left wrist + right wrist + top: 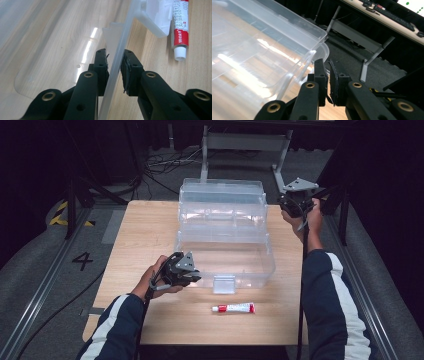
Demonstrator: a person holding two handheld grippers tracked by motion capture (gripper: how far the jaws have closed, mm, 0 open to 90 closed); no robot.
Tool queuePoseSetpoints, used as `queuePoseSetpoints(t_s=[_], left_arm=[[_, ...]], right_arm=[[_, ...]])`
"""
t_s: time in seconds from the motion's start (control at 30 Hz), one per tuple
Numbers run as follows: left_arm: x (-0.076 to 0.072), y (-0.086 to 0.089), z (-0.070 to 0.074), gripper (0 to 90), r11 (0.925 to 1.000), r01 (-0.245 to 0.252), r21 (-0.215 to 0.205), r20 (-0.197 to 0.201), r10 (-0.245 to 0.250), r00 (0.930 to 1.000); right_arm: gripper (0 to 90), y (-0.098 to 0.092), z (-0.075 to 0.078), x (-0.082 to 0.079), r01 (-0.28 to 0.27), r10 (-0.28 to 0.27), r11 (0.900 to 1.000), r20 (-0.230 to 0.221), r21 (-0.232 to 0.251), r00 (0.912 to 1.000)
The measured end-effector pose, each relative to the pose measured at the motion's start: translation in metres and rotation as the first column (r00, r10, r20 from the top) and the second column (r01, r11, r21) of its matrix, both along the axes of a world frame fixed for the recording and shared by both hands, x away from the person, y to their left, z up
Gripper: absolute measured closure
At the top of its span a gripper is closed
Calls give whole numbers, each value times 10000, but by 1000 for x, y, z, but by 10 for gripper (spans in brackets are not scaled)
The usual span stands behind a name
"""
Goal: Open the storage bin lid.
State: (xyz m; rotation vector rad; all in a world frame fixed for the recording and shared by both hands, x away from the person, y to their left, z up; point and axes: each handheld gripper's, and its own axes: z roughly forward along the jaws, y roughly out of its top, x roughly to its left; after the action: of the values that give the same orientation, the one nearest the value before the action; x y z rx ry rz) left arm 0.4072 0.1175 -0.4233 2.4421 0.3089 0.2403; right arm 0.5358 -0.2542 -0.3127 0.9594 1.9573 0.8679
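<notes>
A clear plastic box (260, 262) stands in the middle of the wooden table (145, 235), its lid (222, 202) swung up at the back. My left gripper (194, 276) sits at the box's front left corner. In the left gripper view it (115, 53) is shut on the thin front wall (117, 50), one pad on each side. My right gripper (292, 207) hovers off the lid's right rear corner. In the right gripper view it (328, 61) is shut with nothing between the pads, and the lid's corner (317, 53) lies just left of them.
A red and white tube (233, 308) (180, 27) lies on the table in front of the box, near its white latch (224, 283) (156, 17). Dark floor, cables and a metal stand (245, 142) lie beyond the far edge.
</notes>
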Motion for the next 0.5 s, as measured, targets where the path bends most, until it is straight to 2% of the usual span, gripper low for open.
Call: queuePoseSetpoints(t_s=[0.27, 0.5], left_arm=[[0, 0, 0, 756, 10000, -15, 74, 27, 15, 10000], [0, 0, 0, 751, 9999, -33, 127, 67, 32, 10000]], right_arm=[[829, 3, -1, -18, -571, 572, 9984, -126, 52, 9983], [838, 3, -1, -42, -998, 998, 9949, 59, 110, 9950]])
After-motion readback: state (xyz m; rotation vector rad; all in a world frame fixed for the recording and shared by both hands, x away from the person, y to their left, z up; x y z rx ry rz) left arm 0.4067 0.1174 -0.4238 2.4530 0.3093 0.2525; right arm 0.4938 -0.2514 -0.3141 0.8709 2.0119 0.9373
